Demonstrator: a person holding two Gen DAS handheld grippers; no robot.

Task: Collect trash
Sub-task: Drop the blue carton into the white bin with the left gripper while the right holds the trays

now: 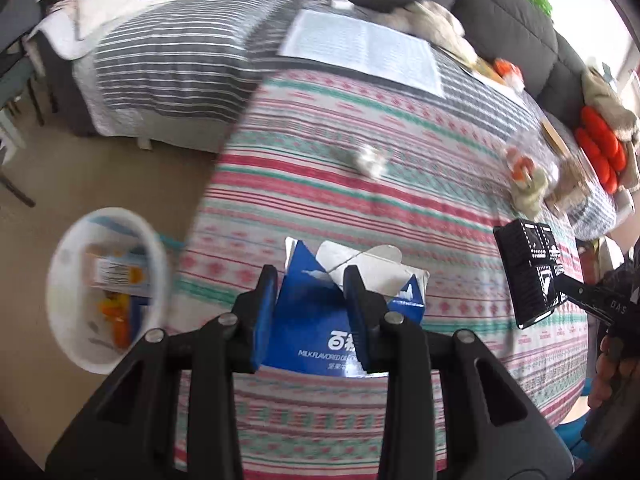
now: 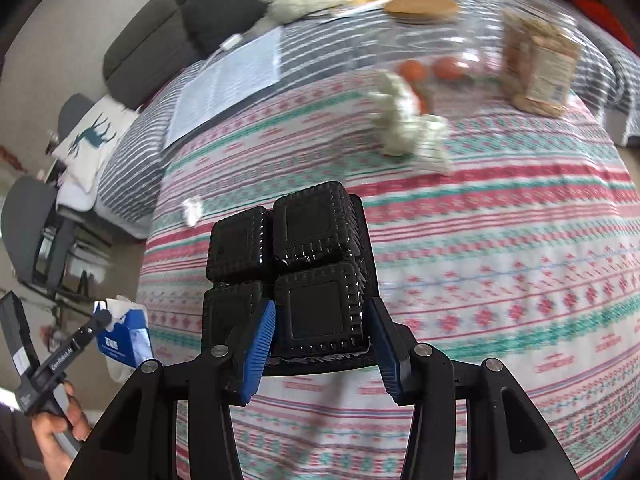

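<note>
Blue cardboard up front: the left tongs [image 1: 310, 304] are clenched on a torn-open blue carton [image 1: 320, 320], its white flaps splayed above the pads, carried over the striped cloth of the worktop [image 1: 360, 152]. Over on the right, the right tongs [image 2: 320, 332] grip a black plastic biscuit tray [image 2: 304, 264], moulded pockets facing the camera, held clear of the cloth too. Both hands loaded, then! Target looks to be the white bin [image 1: 106, 292] down on the floor just off the worktop's left edge, already holding a few wrappers. Judging from here, the carton should go first: bring it squarely over the bin's mouth, lower it inside the rim, then let go, since those loose flaps could catch the edge. Keep the tray hanging back so the two tongs don't collide. Crumpled tissue [image 1: 370, 160] and more bits wait further up the cloth.
</note>
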